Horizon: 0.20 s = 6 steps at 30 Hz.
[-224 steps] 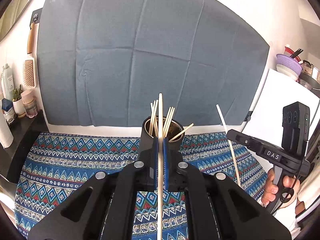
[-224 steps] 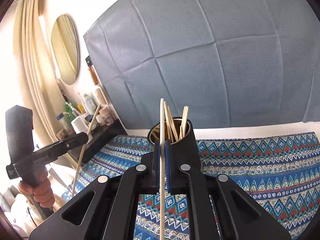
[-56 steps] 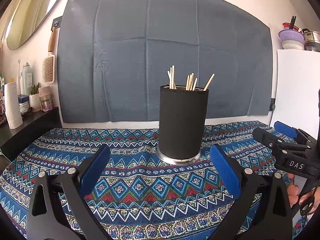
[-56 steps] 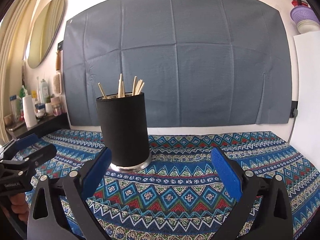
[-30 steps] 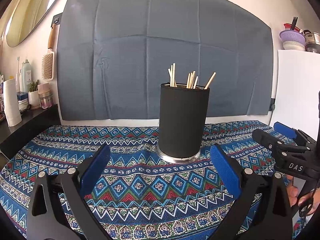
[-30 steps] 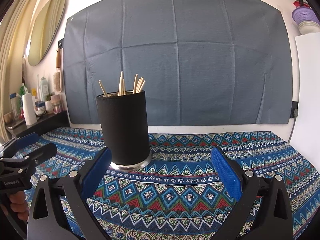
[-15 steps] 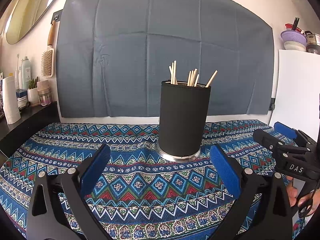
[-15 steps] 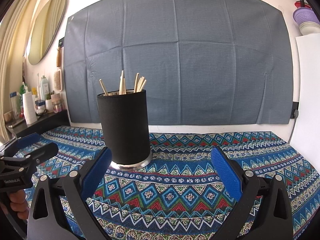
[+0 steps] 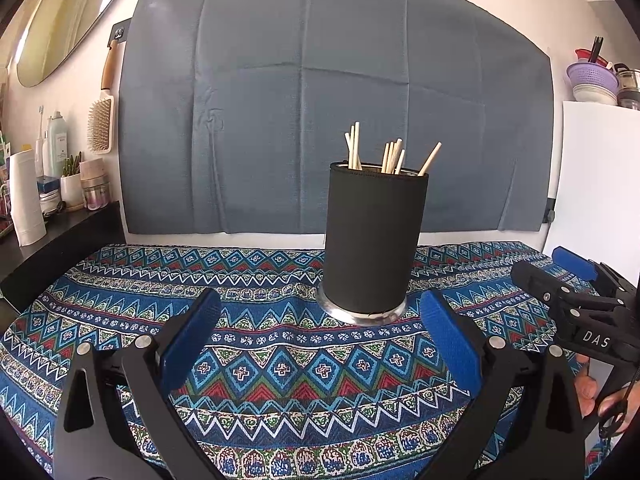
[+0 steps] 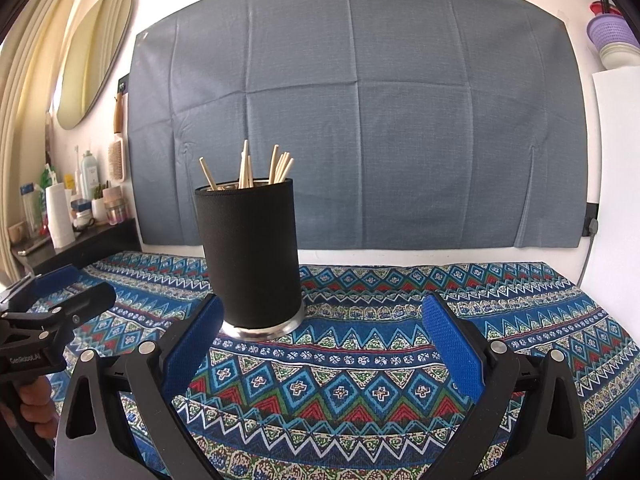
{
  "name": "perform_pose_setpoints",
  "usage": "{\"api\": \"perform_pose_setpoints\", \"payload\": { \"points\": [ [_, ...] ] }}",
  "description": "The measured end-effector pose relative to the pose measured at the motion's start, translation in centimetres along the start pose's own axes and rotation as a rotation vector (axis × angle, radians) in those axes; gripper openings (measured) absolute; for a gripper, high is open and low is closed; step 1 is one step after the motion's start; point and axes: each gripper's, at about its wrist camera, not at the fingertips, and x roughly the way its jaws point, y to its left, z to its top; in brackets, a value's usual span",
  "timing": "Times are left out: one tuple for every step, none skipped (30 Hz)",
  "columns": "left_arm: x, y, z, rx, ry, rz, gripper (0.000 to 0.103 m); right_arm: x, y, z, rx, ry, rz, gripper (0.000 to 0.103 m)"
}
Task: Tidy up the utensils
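Both claws are spread wide and hold nothing: the left claw [image 9: 320,334] and the right claw [image 10: 322,338] hover low over the patterned cloth [image 9: 280,368] on the worktop. Just ahead of them, between their fingers' line of sight, stands the black holder [image 9: 374,240], upright, with wooden chopsticks [image 9: 390,158] poking out its top.

Left gripper [image 9: 320,330]: black frame, blue ribbed pads [image 9: 191,340], silver screws. Right gripper [image 10: 322,334]: identical build; white "DAS" marking visible on its side in the left wrist view.
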Motion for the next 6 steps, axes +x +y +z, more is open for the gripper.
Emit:
{"api": "perform_pose_setpoints", "payload": {
  "points": [
    [0.05, 0.03, 0.01, -0.003, 0.003, 0.001, 0.098, -0.01, 0.0, 0.0, 0.0, 0.0, 0.0, 0.095],
    [0.11, 0.1, 0.02, -0.006, 0.006, 0.002, 0.097, -0.01, 0.0, 0.0, 0.0, 0.0, 0.0, 0.095],
    [0.19, 0.17, 0.04, -0.009, 0.01, 0.0, 0.097, -0.01, 0.01, 0.0, 0.0, 0.0, 0.0, 0.095],
    [0.24, 0.23, 0.04, -0.012, 0.013, -0.003, 0.097, -0.01, 0.01, 0.0, 0.0, 0.0, -0.001, 0.095],
    [0.3, 0.3, 0.05, -0.015, 0.016, -0.003, 0.097, -0.02, 0.01, 0.0, 0.0, 0.0, -0.001, 0.095],
    [0.33, 0.34, 0.04, -0.017, 0.018, -0.002, 0.098, -0.02, 0.01, 0.0, 0.0, 0.0, -0.001, 0.095]
  ]
}}
